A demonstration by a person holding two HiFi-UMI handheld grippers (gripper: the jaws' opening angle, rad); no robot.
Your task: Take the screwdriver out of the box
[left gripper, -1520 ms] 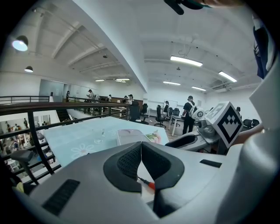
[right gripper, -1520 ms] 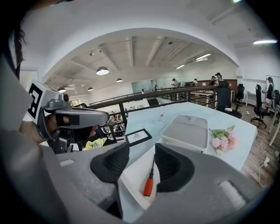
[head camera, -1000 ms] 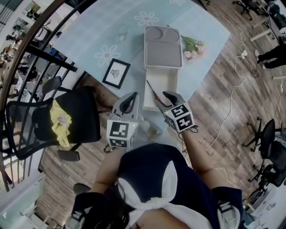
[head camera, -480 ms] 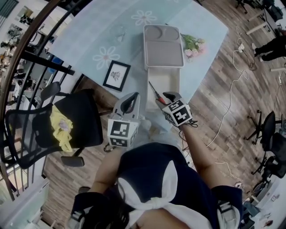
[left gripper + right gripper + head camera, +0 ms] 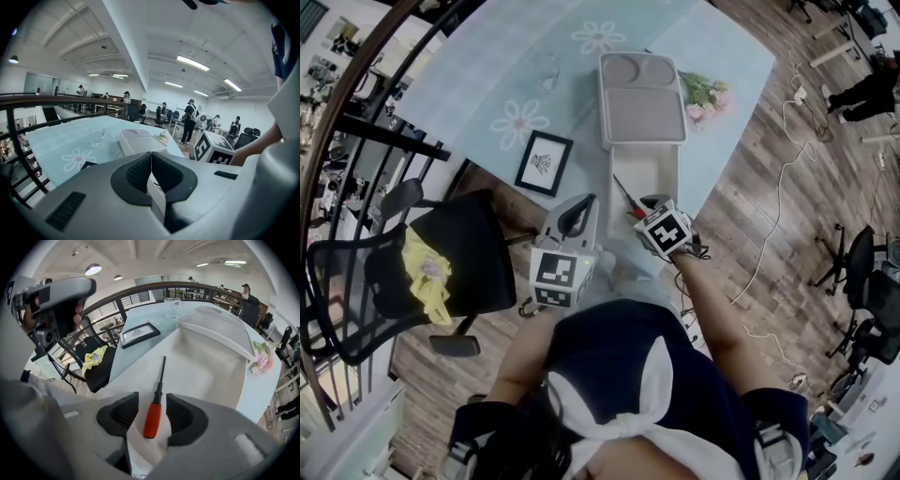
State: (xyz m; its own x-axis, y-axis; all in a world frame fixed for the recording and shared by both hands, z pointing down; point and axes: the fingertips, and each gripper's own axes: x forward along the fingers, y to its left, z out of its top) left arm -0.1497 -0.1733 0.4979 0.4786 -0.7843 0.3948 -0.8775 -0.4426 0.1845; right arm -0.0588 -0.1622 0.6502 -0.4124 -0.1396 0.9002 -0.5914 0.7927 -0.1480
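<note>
Released, the right hand-held gripper (image 5: 153, 412) straddles the light, stiff screwdriver's (image 5: 157, 395) orange handle, seemingly without contact: the surest hold.

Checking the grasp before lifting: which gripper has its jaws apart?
The right gripper: its jaws stand apart, either side of the screwdriver and its orange handle. The left gripper has its jaws together.

Right gripper (image 5: 643, 204): carried forward toward the box (image 5: 662, 167) and slightly leftward across the head view pictures. Marker cube (image 5: 665, 231): turned further, so that it is now seen nearly corner-up. Screwdriver (image 5: 153, 418): more of its orange handle has been covered by the gripper in the head view, and the handle is now flanked by the parted jaws.
</note>
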